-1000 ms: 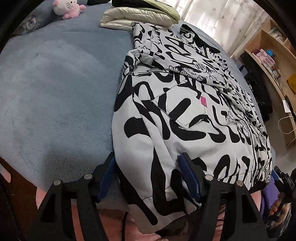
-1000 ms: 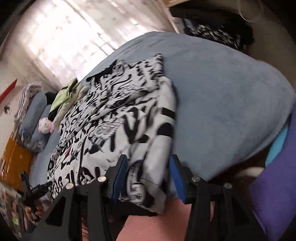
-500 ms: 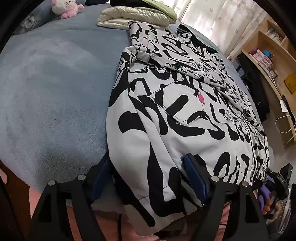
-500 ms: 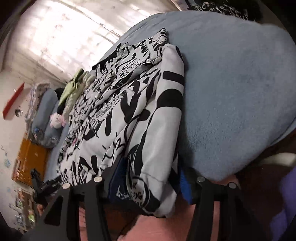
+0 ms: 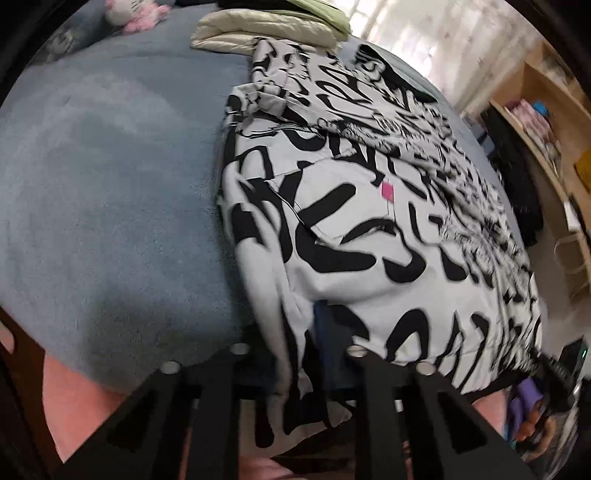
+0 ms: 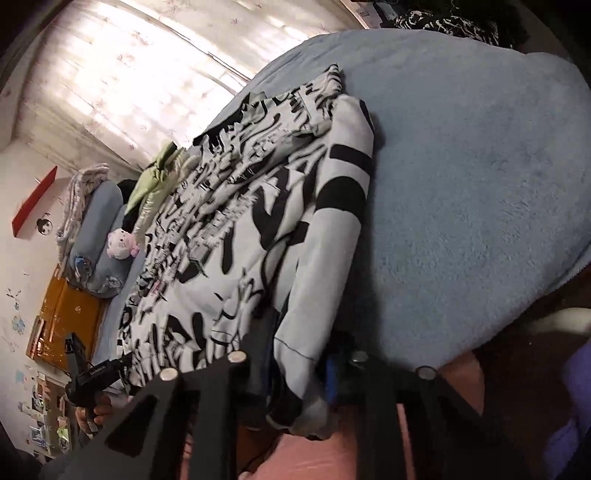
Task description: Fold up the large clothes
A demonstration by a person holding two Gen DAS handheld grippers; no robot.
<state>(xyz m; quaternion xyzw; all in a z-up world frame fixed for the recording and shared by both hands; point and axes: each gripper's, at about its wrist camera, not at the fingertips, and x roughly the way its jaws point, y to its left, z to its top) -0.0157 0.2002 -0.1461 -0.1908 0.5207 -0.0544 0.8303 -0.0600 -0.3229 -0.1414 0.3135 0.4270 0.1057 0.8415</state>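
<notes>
Black-and-white printed fabric garment (image 5: 369, 229) lay on the blue fleece bedspread (image 5: 110, 203), its near hem bunched between my jaws. Both my left gripper (image 5: 295, 354) and right gripper (image 6: 295, 362) had just clamped onto that hem; a second ago they straddled it loosely, so lifting could begin. Farther ahead sat cream folded clothes (image 5: 258, 29).

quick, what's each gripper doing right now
left gripper: just closed, shut on the black-and-white hoodie hem
right gripper: just closed, shut on the hoodie's hem
</notes>
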